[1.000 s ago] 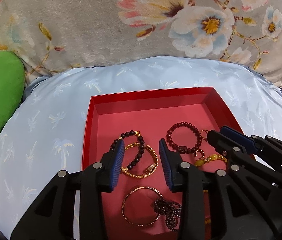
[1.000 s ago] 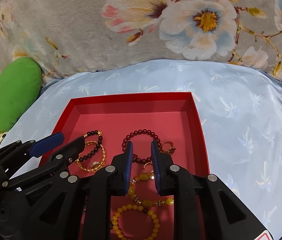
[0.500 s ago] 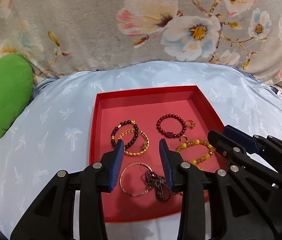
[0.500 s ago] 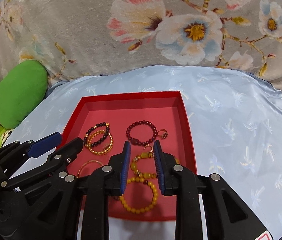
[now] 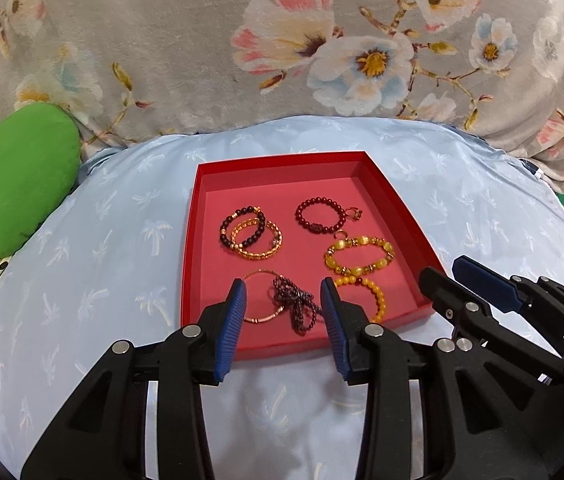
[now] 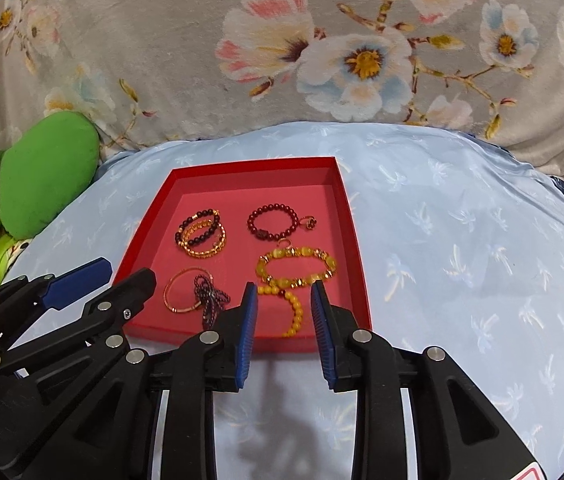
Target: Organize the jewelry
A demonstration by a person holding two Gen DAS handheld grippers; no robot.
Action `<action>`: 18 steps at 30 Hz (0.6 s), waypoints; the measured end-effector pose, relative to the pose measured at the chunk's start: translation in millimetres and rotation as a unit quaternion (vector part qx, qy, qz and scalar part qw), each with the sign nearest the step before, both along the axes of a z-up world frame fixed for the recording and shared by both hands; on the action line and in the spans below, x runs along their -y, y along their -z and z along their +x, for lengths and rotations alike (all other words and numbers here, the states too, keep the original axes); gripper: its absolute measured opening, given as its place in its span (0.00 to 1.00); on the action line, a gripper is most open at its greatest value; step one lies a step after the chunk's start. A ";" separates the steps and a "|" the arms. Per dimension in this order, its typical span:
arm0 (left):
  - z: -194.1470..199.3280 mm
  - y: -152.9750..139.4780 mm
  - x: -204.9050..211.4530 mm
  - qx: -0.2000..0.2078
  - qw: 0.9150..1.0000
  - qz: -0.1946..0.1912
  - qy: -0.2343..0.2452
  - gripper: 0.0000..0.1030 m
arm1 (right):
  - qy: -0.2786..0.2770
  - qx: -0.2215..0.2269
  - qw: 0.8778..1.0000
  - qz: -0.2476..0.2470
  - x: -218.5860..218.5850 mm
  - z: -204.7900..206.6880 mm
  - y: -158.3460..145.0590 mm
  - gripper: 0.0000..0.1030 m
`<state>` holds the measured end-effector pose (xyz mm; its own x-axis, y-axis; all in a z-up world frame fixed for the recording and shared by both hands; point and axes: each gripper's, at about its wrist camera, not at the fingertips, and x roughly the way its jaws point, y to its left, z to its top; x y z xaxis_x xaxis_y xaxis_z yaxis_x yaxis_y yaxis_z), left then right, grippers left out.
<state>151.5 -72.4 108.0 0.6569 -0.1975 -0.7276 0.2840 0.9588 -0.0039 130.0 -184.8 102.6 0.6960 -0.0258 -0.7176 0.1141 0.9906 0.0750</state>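
A shallow red tray [image 5: 395,204] [image 6: 355,232] lies on a light blue cloth and holds several bracelets. At the back left, a dark bead bracelet overlaps a gold chain one [image 5: 250,233] [image 6: 201,232]. At the back right lies a dark red bead bracelet [image 5: 320,216] [image 6: 272,222] beside a small ring [image 6: 309,222]. Two yellow bead bracelets [image 5: 359,258] [image 6: 297,267] lie on the right. At the front lie a thin gold bangle and a tangled dark strand [image 5: 295,306] [image 6: 208,298]. My left gripper [image 5: 283,322] and right gripper [image 6: 283,314] are open and empty, above the tray's near edge.
A green cushion [image 5: 18,176] [image 6: 44,178] lies at the far left. A grey floral blanket [image 5: 282,40] rises behind the blue cloth [image 5: 82,280]. Each gripper shows in the other's view, side by side.
Both grippers have pulled back and up from the tray, so the whole tray and all the jewelry now show. Both stay open and empty.
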 end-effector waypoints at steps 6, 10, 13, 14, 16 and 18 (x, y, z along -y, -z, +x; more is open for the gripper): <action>-15.8 4.5 -2.4 0.003 1.000 0.006 -0.009 0.45 | 0.018 -0.006 1.000 -0.004 5.9 -17.0 4.7 0.40; -23.8 8.2 -5.1 0.003 1.000 0.010 -0.014 0.53 | 0.028 -0.008 1.000 -0.005 8.9 -26.5 9.6 0.47; -29.3 11.3 -9.0 0.003 1.000 0.012 -0.022 0.61 | 0.033 -0.009 0.999 -0.006 10.5 -33.8 12.7 0.52; -29.9 12.1 -11.2 0.002 1.000 0.012 -0.027 0.63 | 0.035 -0.009 0.999 -0.006 11.4 -36.0 13.6 0.55; -31.8 14.5 -15.9 0.000 0.999 0.010 -0.037 0.70 | 0.042 -0.006 0.999 -0.006 13.6 -40.7 14.9 0.61; -34.5 17.0 -19.5 -0.002 0.999 0.010 -0.040 0.73 | 0.046 -0.003 0.999 -0.005 14.6 -44.2 15.8 0.67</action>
<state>117.0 -52.9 91.0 0.6676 -0.1302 -0.7330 0.2067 0.9783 0.0146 85.8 -199.4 86.8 0.6860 -0.0963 -0.7212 0.2046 0.9768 0.0642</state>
